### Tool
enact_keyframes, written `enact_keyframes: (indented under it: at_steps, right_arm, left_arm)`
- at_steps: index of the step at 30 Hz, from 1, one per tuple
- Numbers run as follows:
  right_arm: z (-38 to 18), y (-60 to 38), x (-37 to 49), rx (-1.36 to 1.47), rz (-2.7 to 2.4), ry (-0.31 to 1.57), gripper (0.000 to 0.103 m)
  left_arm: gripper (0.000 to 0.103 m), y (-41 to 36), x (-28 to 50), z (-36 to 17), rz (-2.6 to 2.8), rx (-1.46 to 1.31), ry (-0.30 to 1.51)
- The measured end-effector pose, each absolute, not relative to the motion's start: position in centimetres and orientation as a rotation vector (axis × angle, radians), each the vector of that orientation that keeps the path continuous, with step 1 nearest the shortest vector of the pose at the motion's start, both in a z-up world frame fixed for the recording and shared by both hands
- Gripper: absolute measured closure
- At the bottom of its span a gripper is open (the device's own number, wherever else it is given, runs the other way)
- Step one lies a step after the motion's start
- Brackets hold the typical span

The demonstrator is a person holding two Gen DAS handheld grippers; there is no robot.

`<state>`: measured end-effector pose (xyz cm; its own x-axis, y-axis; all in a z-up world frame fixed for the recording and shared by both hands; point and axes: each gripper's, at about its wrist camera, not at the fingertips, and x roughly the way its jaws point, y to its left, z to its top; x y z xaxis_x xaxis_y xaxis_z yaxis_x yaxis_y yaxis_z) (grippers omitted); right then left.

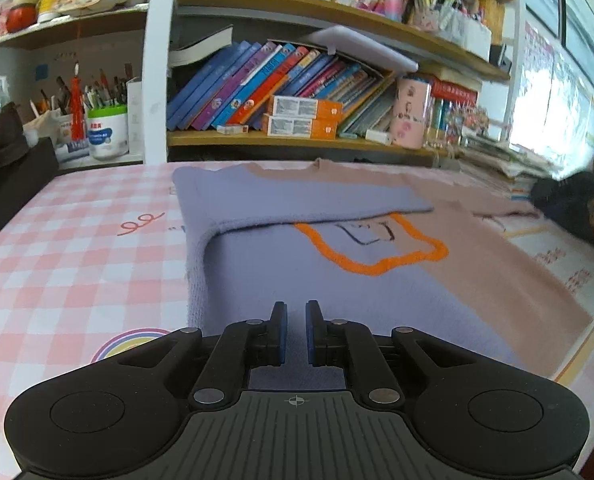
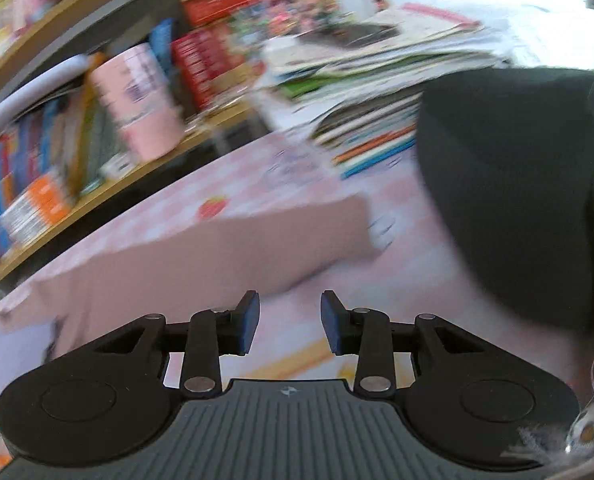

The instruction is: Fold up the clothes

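pink checked tablecloth (image 1: 57, 240) under everything, bookshelf (image 1: 297, 140) packed with books across the top of the left wrist view. your sweater (image 1: 337, 280), blue on the frame's left and dusty pink on the right, lies flat mid-frame, neck toward the shelf, long axis running from bottom to top of the frame, blue sleeve folded across the chest over part of the orange outline. its hem is hidden behind your left gripper (image 1: 295, 330), jaws almost together with nothing between them. right wrist view is heavily blurred: your right gripper (image 2: 289, 322) has jaws apart, empty, pink sleeve beyond; dark blob (image 2: 517, 200) at right, can't tell what.
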<state>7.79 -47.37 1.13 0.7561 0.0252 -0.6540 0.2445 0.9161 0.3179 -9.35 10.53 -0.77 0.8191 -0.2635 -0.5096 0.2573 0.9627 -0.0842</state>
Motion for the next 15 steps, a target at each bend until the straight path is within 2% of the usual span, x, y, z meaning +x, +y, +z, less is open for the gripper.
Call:
enact_keyframes:
  at_steps: [4, 9, 11, 14, 15]
  right_arm:
    - [0.5, -49.0, 10.1, 0.394, -0.215, 0.711, 0.061]
    - [-0.9, -49.4, 11.7, 0.364, -0.249, 0.735, 0.061]
    - [-1.0, -49.0, 11.9, 0.330, -0.250, 0.735, 0.062]
    - [-1.1, -47.7, 12.4, 0.227, -0.241, 0.747, 0.071]
    - [-1.1, -47.4, 12.4, 0.207, -0.228, 0.746, 0.083]
  left_arm:
    - [0.087, 10.1, -9.1, -1.0, -0.276, 0.020, 0.573]
    - [0.082, 9.5, -9.2, -1.1, -0.270, 0.057, 0.581]
    - [0.071, 9.4, -9.3, -1.1, -0.270, 0.066, 0.578]
    - [0.064, 8.9, -9.3, -1.1, -0.265, 0.097, 0.579]
    - [0.064, 8.8, -9.3, -1.1, -0.263, 0.102, 0.579]
